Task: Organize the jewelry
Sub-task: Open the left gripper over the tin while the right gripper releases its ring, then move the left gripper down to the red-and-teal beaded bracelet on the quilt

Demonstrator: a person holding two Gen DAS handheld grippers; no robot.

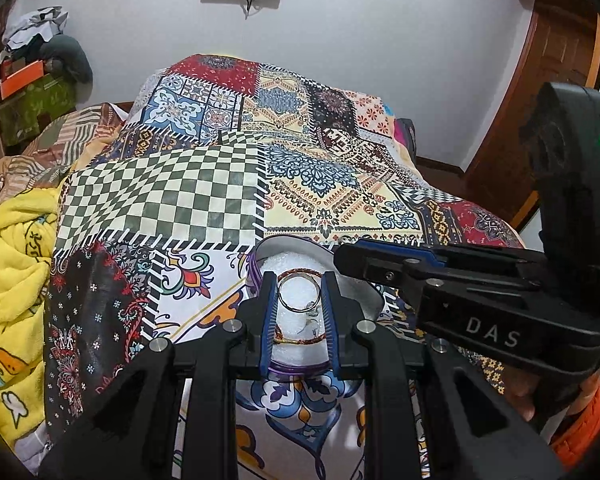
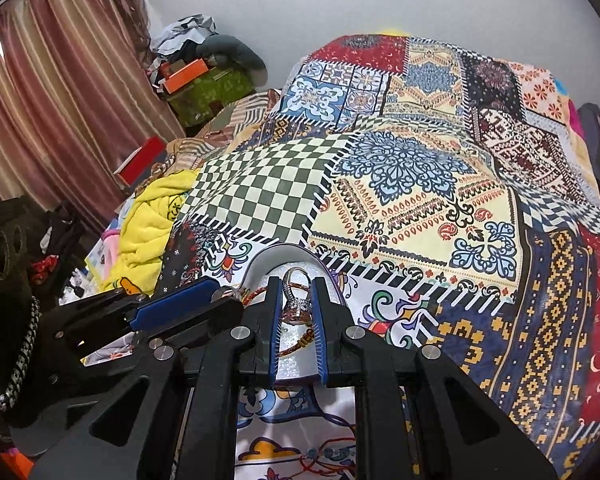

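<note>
Bed (image 2: 420, 184), patchwork cover: soft, uneven support. White jewelry tray (image 1: 364, 300) lies directly below both grippers. Left gripper (image 1: 299, 312) is closed on a thin, stiff bangle (image 1: 298, 292), held at opp. rim edges. Right gripper (image 2: 298, 308) is clamped on a small, light, slippery stone-set ring (image 2: 297, 303), gripped by band sides, over the tray.

"DAS" on the right gripper (image 1: 342, 258), seemingly complete.

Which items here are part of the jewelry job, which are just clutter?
In play:
- left gripper, pinching a thin silver ring
- right gripper, holding a stone-set ring
- white foam-lined box beneath both
- red-gold bangle in the box

Lying about:
- patchwork bedspread
- yellow blanket
- green box
- curtain
</note>
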